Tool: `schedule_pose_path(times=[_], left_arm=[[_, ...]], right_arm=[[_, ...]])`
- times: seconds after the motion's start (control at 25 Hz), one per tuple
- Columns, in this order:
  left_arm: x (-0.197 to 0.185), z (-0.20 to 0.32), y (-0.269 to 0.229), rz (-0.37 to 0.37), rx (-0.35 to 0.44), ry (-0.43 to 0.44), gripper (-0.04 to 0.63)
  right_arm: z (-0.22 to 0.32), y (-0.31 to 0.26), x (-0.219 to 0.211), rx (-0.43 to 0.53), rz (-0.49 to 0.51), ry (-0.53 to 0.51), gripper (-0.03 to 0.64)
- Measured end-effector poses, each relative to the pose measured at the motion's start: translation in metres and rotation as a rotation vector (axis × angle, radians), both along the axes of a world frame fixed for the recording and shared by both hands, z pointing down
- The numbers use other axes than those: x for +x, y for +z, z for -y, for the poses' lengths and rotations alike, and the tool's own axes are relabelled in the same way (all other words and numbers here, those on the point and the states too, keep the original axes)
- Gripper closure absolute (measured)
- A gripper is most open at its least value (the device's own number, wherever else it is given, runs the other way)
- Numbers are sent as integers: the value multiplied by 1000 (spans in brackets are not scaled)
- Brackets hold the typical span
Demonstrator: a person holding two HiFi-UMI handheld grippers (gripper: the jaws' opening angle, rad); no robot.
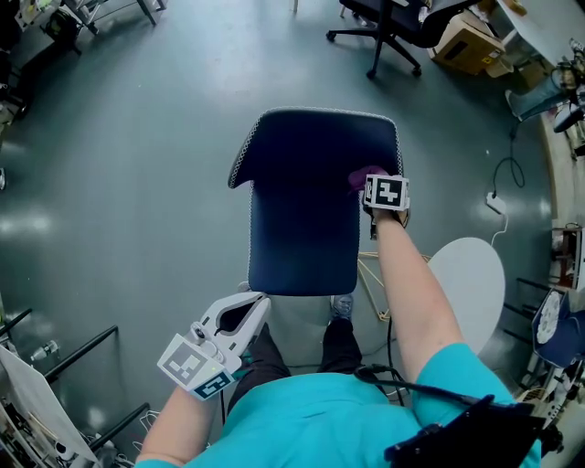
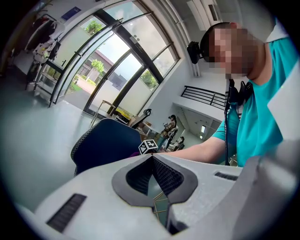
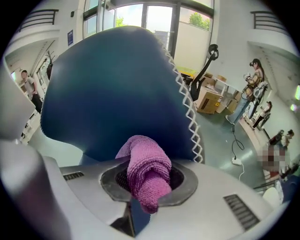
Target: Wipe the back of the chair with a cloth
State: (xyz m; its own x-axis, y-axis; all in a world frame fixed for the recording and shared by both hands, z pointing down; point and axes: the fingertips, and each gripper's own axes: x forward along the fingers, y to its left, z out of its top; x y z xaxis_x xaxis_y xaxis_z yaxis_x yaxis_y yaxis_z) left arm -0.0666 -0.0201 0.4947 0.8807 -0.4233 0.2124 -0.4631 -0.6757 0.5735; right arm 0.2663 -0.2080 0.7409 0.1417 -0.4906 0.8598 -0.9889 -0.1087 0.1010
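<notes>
My left gripper (image 1: 259,309) hangs low on the left, beside my knee, over the glossy grey floor (image 1: 137,137) and well apart from the chair. In the left gripper view, the left gripper (image 2: 152,159) has its grey pads pressed together at the tips, w/ nothing between them.

In the centre stands the dark blue fabric chair back (image 1: 306,210), upright, w/ a white zigzag-stitched edge round the top and sides. From the left gripper view the same back (image 2: 105,143) shows beyond my closed tips. In the right gripper view it fills most of the frame (image 3: 112,89).

My right arm reaches fwd along the chair's right side. The right gripper (image 1: 370,181) sits at the right edge of the back, in its upper half, w/ its marker cube (image 1: 386,192) facing up. In the right gripper view, the right gripper (image 3: 147,183) pinches a purple terry cloth (image 3: 147,168), bunched into a thick roll that sticks out past the pads toward the blue fabric. From the head view the cloth (image 1: 356,177) lies against the back just left of the cube; can't confirm firm contact.

Further right: a white oval panel (image 1: 471,283) near my elbow, a white power strip (image 1: 494,203) w/ its cable on the floor, and at the top a black swivel office chair (image 1: 388,27) beside a cardboard box (image 1: 466,41).
</notes>
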Motion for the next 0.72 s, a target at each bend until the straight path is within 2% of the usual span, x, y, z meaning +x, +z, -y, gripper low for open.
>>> schedule_pose_path(times=[0.36,0.56,0.72], left_arm=[[-12,-1,-8,-4,5,-18,591],[-7,-1,-12,-4,9,-7,591],[2,-5,-13,-3,12,9,591]], right_arm=[[-22,-7,17,6,0,67,540],[-35,-15,23,25,3,86,541],[-59,-14,44,36,19,144,540]])
